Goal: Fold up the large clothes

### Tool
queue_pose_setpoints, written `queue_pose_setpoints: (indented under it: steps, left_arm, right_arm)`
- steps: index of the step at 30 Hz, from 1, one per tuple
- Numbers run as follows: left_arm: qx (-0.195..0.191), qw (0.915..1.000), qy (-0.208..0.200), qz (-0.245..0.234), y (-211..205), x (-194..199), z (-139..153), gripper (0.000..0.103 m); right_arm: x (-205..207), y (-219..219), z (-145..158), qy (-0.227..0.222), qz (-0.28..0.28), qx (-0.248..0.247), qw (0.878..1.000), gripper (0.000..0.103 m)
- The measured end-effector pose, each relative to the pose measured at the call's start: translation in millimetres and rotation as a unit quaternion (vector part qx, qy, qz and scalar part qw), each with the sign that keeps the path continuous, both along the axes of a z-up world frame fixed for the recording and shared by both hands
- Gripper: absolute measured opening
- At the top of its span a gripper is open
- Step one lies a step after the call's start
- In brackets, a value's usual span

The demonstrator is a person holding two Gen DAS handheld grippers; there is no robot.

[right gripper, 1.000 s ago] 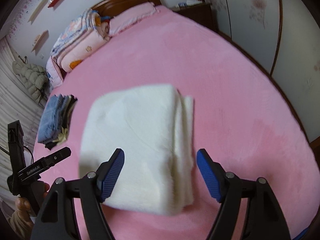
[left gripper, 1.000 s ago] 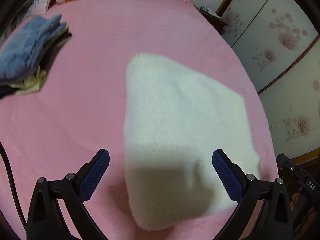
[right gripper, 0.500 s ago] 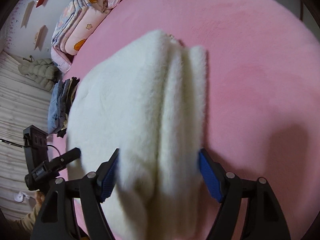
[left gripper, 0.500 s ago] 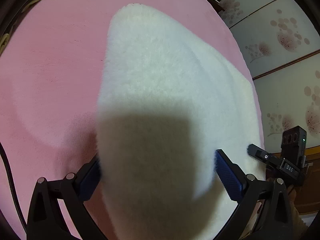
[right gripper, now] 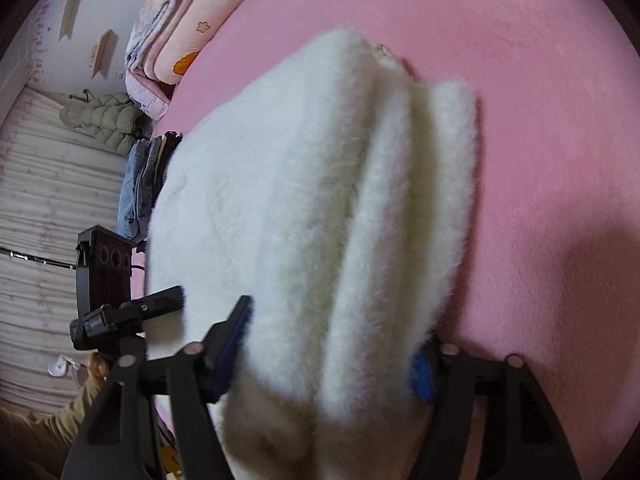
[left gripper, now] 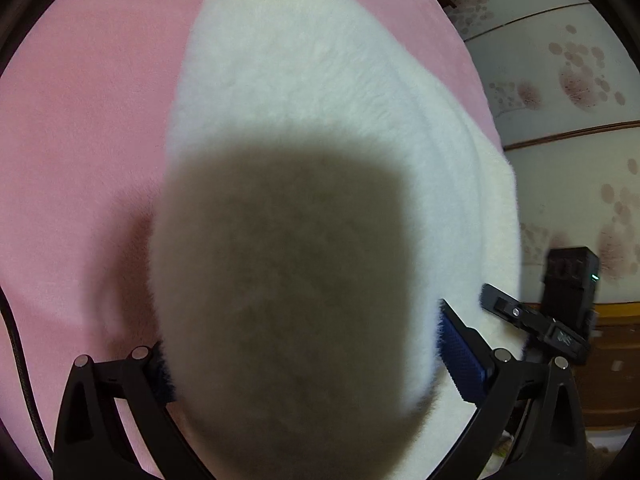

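Observation:
A folded fluffy white garment [left gripper: 320, 128] lies on the pink bed [left gripper: 80, 140]. My left gripper [left gripper: 308, 352] is open, its blue pads [left gripper: 460, 356] on either side of the garment's near left edge, which bulges up between them in shadow. In the right wrist view the garment [right gripper: 304, 200] shows its stacked folded layers. My right gripper [right gripper: 328, 348] is open and straddles the near right end of the folds. Each gripper shows in the other's view, the right one [left gripper: 560, 320] and the left one [right gripper: 116, 312].
A stack of folded blue and dark clothes [right gripper: 140, 188] lies beyond the garment's left side. Pillows and a quilt [right gripper: 184, 32] are at the bed's head. A patterned wardrobe [left gripper: 568, 80] stands right of the bed. A green jacket [right gripper: 100, 120] lies off the bed.
Both grippers have moved down and forward onto the white garment. Their open jaws now straddle its near edge, and it fills most of each view.

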State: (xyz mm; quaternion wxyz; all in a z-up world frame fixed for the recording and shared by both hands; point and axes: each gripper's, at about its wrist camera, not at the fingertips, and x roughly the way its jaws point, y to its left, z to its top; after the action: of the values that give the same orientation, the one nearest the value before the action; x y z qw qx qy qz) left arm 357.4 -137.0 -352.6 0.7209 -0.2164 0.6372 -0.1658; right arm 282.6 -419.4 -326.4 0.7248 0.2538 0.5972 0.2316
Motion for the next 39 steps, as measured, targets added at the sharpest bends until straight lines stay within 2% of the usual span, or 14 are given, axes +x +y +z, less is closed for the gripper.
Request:
queue_pose_setpoints:
  steps: [2, 4, 7, 14, 19, 23, 27, 28, 29, 33, 36, 39]
  left_arm:
    - [0.027, 0.9995, -0.015, 0.003, -7.4, -4.9, 9.5, 0.091]
    - [0.052, 0.9979, -0.038, 0.007, -12.9, -13.0, 25.2, 0.077]
    - [0.071, 0.9958, -0.057, 0.009, -18.5, -22.3, 46.0, 0.071]
    - [0.067, 0.9951, -0.073, 0.01, -4.6, -61.5, 95.7, 0.069]
    - [0.058, 0.9953, -0.077, 0.006, 36.7, -98.8, 137.9, 0.069]
    - [0.05, 0.9957, -0.077, 0.012, 101.7, -122.2, 163.1, 0.069]
    - [0.059, 0.9947, -0.082, 0.018, 198.7, -123.6, 191.8, 0.069]
    - [0.066, 0.9938, -0.087, 0.019, 225.1, -120.8, 201.4, 0.069]
    - [0.071, 0.9932, -0.09, 0.021, 232.4, -112.2, 210.3, 0.069]
    - [0.096, 0.988, -0.117, 0.031, 327.8, -84.1, 238.5, 0.069]
    - [0.105, 0.9836, -0.141, 0.041, 404.3, -46.1, 249.5, 0.069]
    - [0.106, 0.9795, -0.165, 0.046, 457.3, 1.0, 244.3, 0.069]
  right_arm:
    - [-4.6, -1.2, 5.4, -0.015, 0.0, -0.01, 1.0, 0.053]
    - [-9.2, 2.8, 16.0, -0.034, -0.001, -0.027, 0.999, 0.047]
    - [-12.5, 7.1, 31.1, -0.047, -0.005, -0.04, 0.998, 0.043]
    - [-40.2, 22.5, 78.6, -0.061, -0.008, -0.045, 0.997, 0.042]
    - [-77.3, 56.1, 120.4, -0.057, -0.009, -0.042, 0.997, 0.042]
    - [-94.8, 108.7, 151.0, -0.045, -0.014, -0.033, 0.998, 0.042]
    - [-93.2, 178.6, 174.9, -0.044, -0.021, -0.018, 0.999, 0.042]
    - [-88.7, 207.6, 181.4, -0.046, -0.02, -0.012, 0.999, 0.042]
    - [-85.1, 228.7, 185.9, -0.05, -0.017, -0.008, 0.999, 0.042]
    - [-54.6, 314.1, 200.9, -0.074, -0.005, 0.018, 0.997, 0.042]
    - [-13.8, 377.3, 209.0, -0.099, 0.004, 0.035, 0.994, 0.042]
    - [34.7, 428.6, 213.7, -0.13, 0.013, 0.041, 0.991, 0.042]
